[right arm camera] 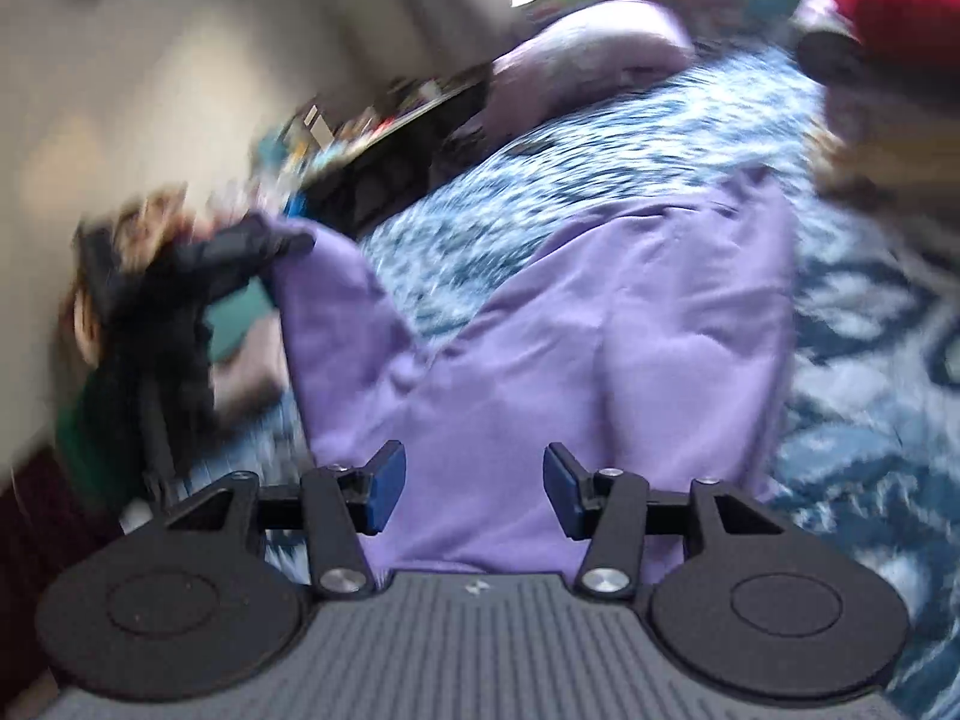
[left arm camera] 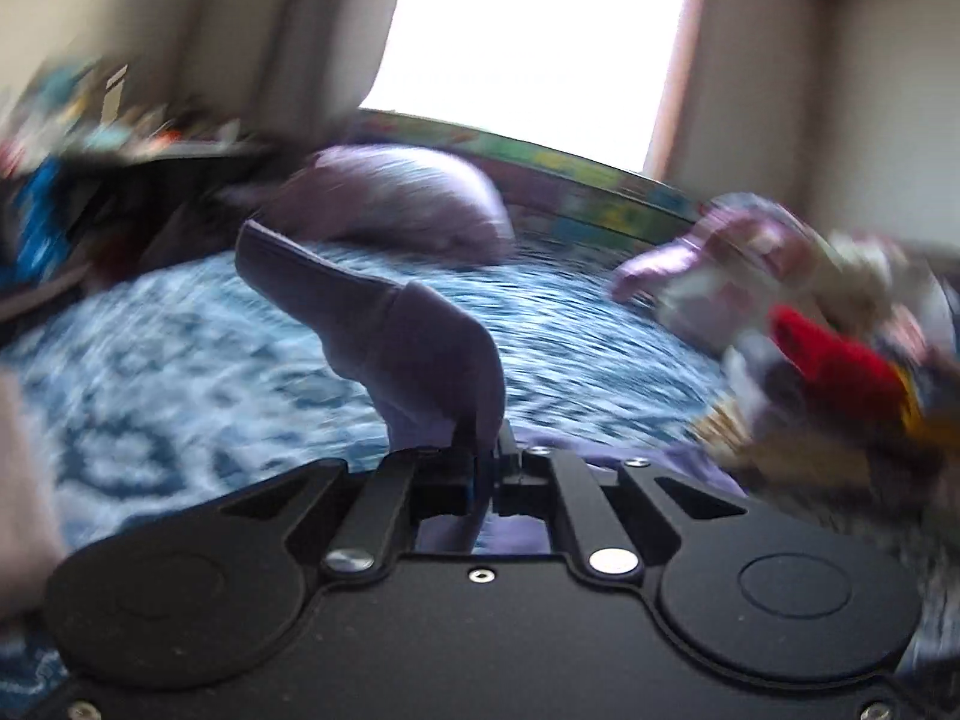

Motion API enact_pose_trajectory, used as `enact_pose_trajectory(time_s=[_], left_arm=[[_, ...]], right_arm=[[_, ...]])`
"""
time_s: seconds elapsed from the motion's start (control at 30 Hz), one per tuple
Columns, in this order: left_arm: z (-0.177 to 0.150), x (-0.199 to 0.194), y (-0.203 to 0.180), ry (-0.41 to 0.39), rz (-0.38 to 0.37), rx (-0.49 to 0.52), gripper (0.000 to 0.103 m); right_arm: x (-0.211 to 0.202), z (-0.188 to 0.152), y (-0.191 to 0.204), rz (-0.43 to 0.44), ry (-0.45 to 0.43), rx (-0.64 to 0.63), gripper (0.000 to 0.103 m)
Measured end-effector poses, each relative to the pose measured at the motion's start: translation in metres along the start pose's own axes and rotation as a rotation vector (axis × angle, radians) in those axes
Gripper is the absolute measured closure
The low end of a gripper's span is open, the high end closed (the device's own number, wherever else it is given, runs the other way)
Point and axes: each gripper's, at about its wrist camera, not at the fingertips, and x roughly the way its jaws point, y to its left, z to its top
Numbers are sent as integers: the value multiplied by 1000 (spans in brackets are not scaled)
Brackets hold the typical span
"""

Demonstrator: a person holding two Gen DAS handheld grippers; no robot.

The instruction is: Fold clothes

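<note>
On a blue patterned bedspread [right arm camera: 870, 324], the left gripper [left arm camera: 486, 456] is pinching a corner of the purple garment [right arm camera: 600, 348] tight to lift it for folding, while the right gripper [right arm camera: 474, 492] is hovering wide open, empty, above the cloth.

A bright window [left arm camera: 528, 42], flanked by pale curtains [left arm camera: 282, 30] and cream walls [left arm camera: 900, 90], is seen behind a bed covered by a blue-and-white patterned bedspread [left arm camera: 180, 372], on which a lilac pillow [left arm camera: 396, 204] is laid beside a blurred, cluttered dark shelf [left arm camera: 120, 162].
</note>
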Motion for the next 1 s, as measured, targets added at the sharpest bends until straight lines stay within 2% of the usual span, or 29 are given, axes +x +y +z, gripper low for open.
enact_pose_trajectory(time_s=[0.13, 0.23, 0.27, 0.3, 0.37, 0.43, 0.47, 0.53, 0.67, 0.77, 0.87, 0.93, 1.0], left_arm=[[-23, 7, -69, 21, -73, 176, 100], [-56, 18, -118, 71, -144, 292, 100], [-72, 25, -134, 123, -193, 351, 92], [-84, 28, -143, 165, -220, 397, 65], [-107, 32, -158, 247, -272, 488, 63], [-106, 18, -150, 251, -298, 477, 63], [-104, 10, -142, 253, -291, 467, 63], [-100, -5, -127, 242, -258, 485, 54], [-98, -36, -95, 241, -185, 530, 51], [-101, -47, -74, 261, -122, 543, 46], [-106, -47, -64, 288, -53, 553, 46], [-107, -46, -58, 290, -44, 514, 46], [-108, -45, -53, 292, -38, 473, 46]], right_arm=[[-20, 2, -38, 0, -84, 197, 49], [-31, 0, -64, -19, -136, 318, 45], [-33, -2, -71, -30, -144, 349, 45], [-34, -4, -77, -38, -149, 375, 43], [-31, -4, -84, -58, -143, 396, 43], [-29, -4, -89, -82, -134, 404, 43], [-28, -3, -89, -90, -128, 396, 43], [-21, 1, -88, -102, -112, 369, 43], [-6, 7, -90, -157, -87, 345, 43], [6, 10, -101, -186, -101, 390, 43], [19, 15, -107, -213, -111, 413, 43], [27, 18, -112, -226, -118, 435, 47], [30, 19, -116, -206, -148, 477, 61]])
